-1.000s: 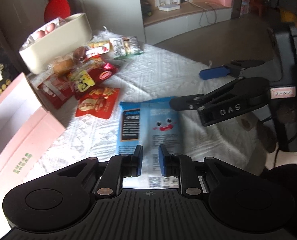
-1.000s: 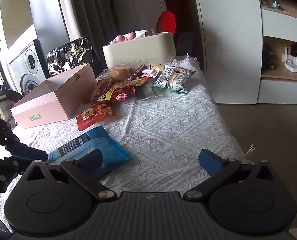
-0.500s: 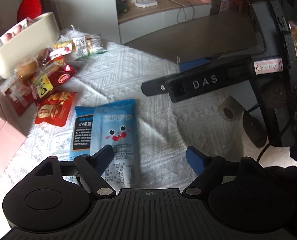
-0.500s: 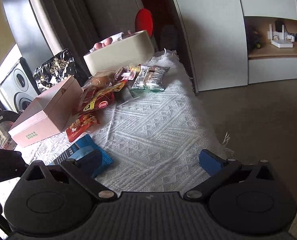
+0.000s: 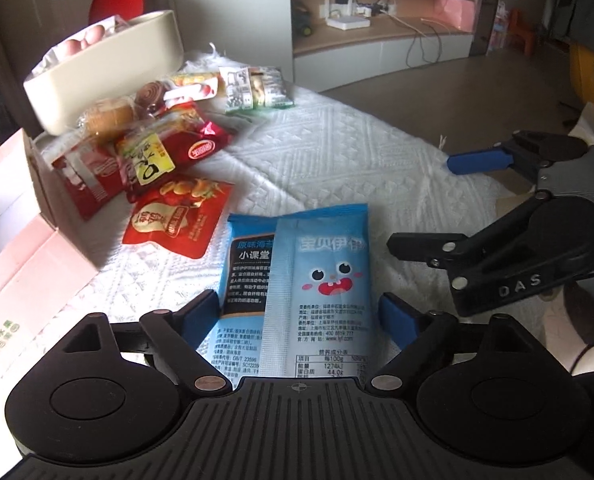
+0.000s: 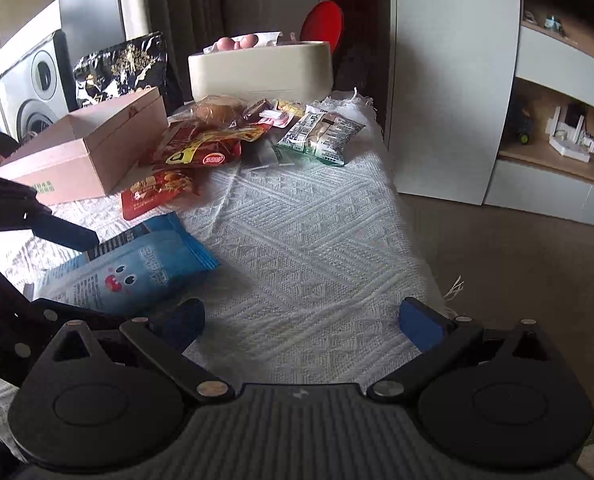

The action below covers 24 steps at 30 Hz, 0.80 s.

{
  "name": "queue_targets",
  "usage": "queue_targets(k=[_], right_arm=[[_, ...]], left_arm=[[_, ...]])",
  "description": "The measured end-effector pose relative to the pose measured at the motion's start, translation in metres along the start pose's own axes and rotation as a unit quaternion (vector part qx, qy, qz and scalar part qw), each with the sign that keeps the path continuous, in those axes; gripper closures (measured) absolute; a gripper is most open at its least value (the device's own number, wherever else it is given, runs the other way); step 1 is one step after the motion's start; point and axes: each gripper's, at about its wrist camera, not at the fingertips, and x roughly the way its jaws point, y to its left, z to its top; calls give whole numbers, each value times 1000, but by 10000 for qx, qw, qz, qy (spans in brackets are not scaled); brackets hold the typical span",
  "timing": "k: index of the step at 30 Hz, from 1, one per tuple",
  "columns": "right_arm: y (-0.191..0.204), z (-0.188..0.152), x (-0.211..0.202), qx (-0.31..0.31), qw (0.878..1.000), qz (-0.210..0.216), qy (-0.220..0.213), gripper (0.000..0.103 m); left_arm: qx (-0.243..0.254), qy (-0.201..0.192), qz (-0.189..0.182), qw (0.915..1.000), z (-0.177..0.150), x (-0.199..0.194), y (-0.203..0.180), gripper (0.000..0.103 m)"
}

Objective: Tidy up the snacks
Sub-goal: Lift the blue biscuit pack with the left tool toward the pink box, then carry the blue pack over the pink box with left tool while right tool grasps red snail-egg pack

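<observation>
A blue snack packet with a cartoon face [image 5: 321,280] lies flat on the white cloth, between the open fingers of my left gripper [image 5: 301,316]. It also shows in the right wrist view [image 6: 137,268], left of my right gripper [image 6: 301,324], which is open and empty over the cloth. The right gripper shows in the left wrist view [image 5: 433,200] at the right. Red snack packets [image 5: 177,220] and a green-white packet [image 5: 253,88] lie further back. An open pink box [image 5: 13,240] stands at the left.
A cream tub [image 5: 109,72] holding pink items stands at the back of the table. A bun in clear wrap [image 6: 217,110] lies before it. The cloth's right edge [image 6: 417,240] drops to the floor. White cabinets [image 6: 449,80] stand beyond.
My left gripper opened from nearly shut and now straddles the blue packet. The right gripper moved back to the right side of the table, still open.
</observation>
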Motion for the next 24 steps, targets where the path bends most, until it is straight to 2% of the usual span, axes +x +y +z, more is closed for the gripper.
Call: queue_targets(k=[3,7,12,14,16,19,23,24], right_arm=[[-2,3,0,-11,9999,52,106,0],[-2,4,0,-160,9996,114,191,0],[-6,5,-2,-291,9988,325,238,0],[-2,8,-4,-424,9983,281,295,0],[9,14,-9,-675,9969,360,159,1],[30,32,-17,-981,9911,873,-202,1],[69,68,4,-1275,9822,1340,-317,1],[77,76,13,-1316,9814,1371,-268,5]], left_arm=[[-271,-12,-200,9994,-2,4,10,10],[-283,-128,-337,9990,-7,-2,18,14],[-1059,-398,-657,9914,-26,-24,34,17],[-1370,-611,-513,9873,-39,-41,42,17],[-1633,-740,-187,9836,-54,-57,50,17],[-2041,-839,296,9749,-77,-80,68,17],[-2474,-875,433,9640,-103,-98,88,17],[-2530,-876,430,9625,-108,-101,91,17]])
